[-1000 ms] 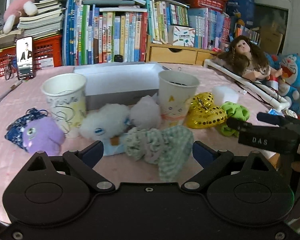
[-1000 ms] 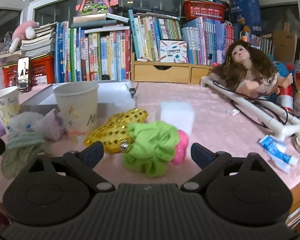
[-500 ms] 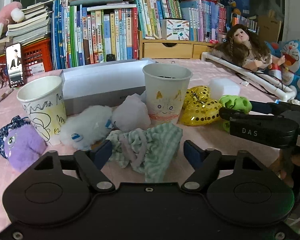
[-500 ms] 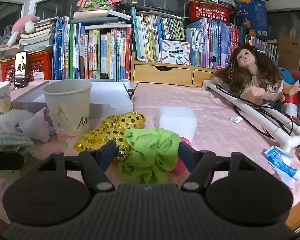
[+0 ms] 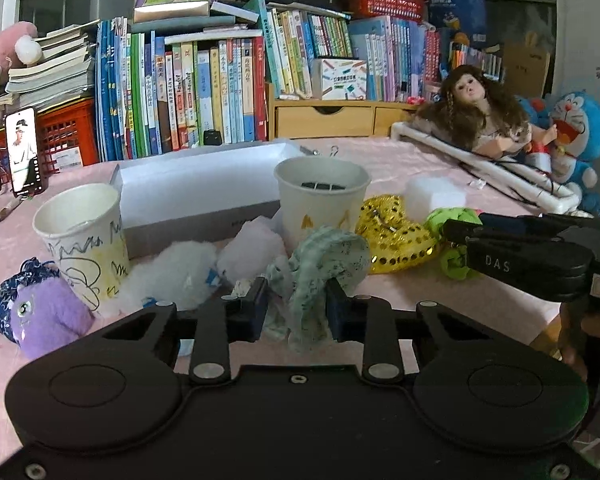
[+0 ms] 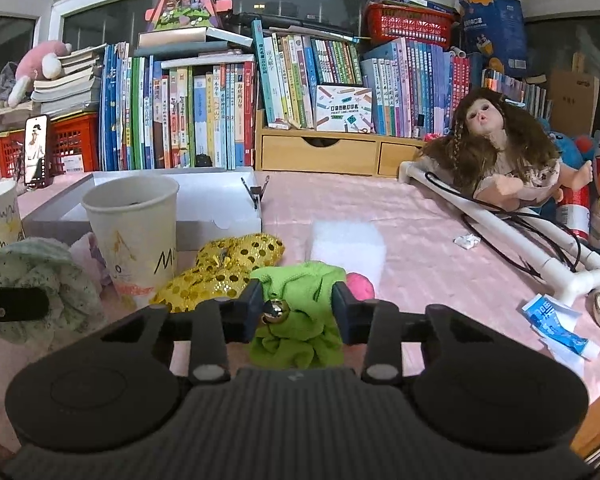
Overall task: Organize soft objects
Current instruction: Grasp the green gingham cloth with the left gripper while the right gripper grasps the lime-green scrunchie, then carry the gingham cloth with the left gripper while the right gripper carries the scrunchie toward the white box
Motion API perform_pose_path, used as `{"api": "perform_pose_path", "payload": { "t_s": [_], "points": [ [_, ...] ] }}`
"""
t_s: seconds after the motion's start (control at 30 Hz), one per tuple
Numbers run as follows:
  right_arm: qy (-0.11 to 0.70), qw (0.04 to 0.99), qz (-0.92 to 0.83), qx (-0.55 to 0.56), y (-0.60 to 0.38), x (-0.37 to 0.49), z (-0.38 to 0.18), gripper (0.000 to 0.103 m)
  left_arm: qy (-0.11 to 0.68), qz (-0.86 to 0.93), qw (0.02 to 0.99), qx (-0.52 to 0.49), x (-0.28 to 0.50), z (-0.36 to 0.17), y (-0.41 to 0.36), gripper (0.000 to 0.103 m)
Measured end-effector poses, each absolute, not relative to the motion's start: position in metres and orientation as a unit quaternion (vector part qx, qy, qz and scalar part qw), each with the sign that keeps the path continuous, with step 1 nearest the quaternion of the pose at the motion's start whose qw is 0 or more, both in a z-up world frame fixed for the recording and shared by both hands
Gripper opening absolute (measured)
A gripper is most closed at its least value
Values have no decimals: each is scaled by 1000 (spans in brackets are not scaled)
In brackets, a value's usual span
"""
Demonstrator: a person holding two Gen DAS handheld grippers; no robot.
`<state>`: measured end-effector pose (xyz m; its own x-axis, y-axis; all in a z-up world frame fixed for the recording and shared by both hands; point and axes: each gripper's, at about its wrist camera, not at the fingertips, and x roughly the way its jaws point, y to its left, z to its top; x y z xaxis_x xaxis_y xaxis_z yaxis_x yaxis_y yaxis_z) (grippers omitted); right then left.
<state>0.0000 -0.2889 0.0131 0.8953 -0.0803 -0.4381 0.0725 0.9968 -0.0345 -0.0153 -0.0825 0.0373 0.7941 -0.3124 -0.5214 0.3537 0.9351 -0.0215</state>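
My left gripper is shut on a pale green speckled scrunchie, bunched up between its pads just above the pink cloth. My right gripper has its jaws closing, and the pads press on a bright green scrunchie with a small gold bell. Beside the left gripper lie a white fluffy toy, a pink fluffy ball and a purple plush. A gold sequined heart, a white foam block and a pink ball lie around the right gripper.
Two paper cups stand in front of a shallow white box. A doll on a white pipe frame, a toothpaste tube and the table's edge lie to the right. Books and a phone line the back.
Both grippers went from wide open to shut, the left one on the pale green scrunchie, the right one on the bright green scrunchie. The pale green scrunchie is now bunched upright.
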Motion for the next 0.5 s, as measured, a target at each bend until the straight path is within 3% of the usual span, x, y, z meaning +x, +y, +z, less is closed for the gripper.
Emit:
{"api": "perform_pose_path", "payload": {
  "t_s": [0.5],
  "points": [
    [208,977,-49,11,-300,-6,36,36,250,-196,948,27,-14,63,-82,27]
  ]
}}
